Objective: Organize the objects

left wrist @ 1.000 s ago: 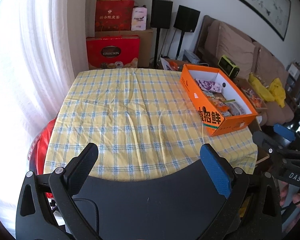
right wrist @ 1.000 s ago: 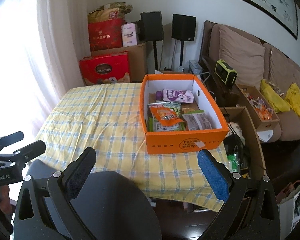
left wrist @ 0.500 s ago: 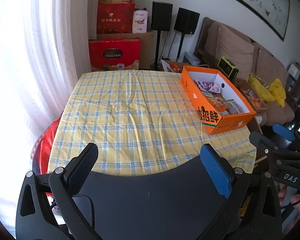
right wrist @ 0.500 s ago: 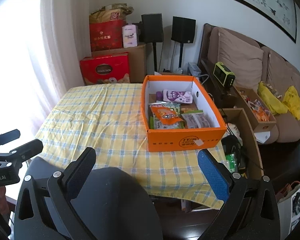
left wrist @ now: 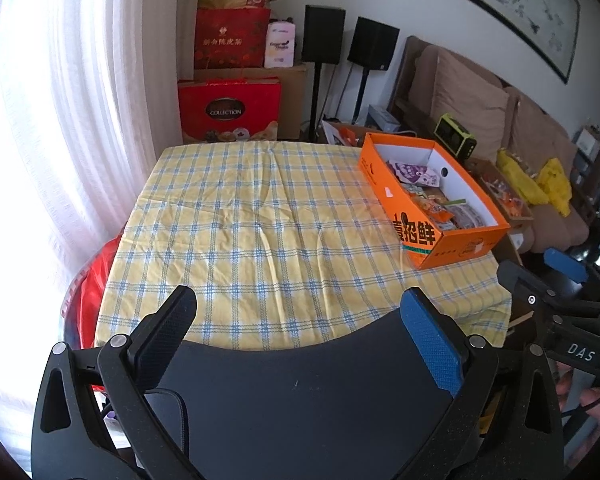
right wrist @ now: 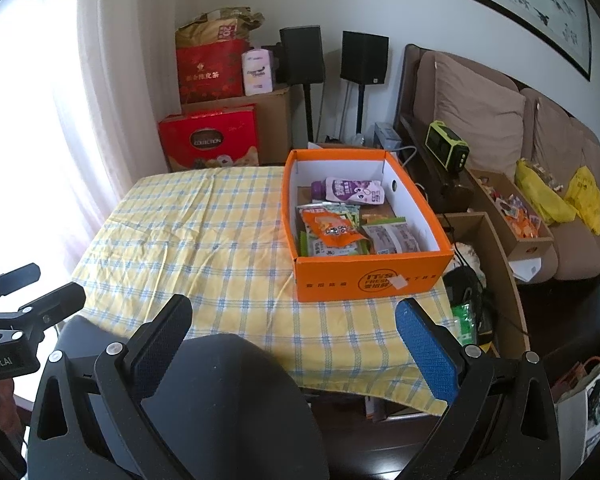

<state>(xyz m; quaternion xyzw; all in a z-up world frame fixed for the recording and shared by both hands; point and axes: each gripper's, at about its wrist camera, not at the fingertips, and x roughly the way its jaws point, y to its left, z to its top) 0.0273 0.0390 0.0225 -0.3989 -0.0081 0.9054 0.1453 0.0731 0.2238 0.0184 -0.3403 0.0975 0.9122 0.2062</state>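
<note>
An orange cardboard box (right wrist: 364,282) stands on the right side of a table with a yellow checked cloth (right wrist: 204,232). It holds several snack packets, among them a purple pouch (right wrist: 350,190) and an orange packet (right wrist: 332,230). The box also shows in the left wrist view (left wrist: 420,236). My left gripper (left wrist: 300,312) is open and empty, held back over a dark chair back (left wrist: 308,396) at the table's near edge. My right gripper (right wrist: 292,324) is open and empty, also behind the near edge, in front of the box.
A brown sofa (right wrist: 500,120) with yellow bags (right wrist: 580,196) stands at the right. Open cardboard boxes (right wrist: 512,224) sit on the floor beside the table. Red gift boxes (left wrist: 228,112) and two speakers (left wrist: 324,40) stand behind it. A white curtain (left wrist: 80,100) hangs at the left.
Both grippers have drawn back and up a little from the table, so the table and box look slightly farther. Both stay open and empty.
</note>
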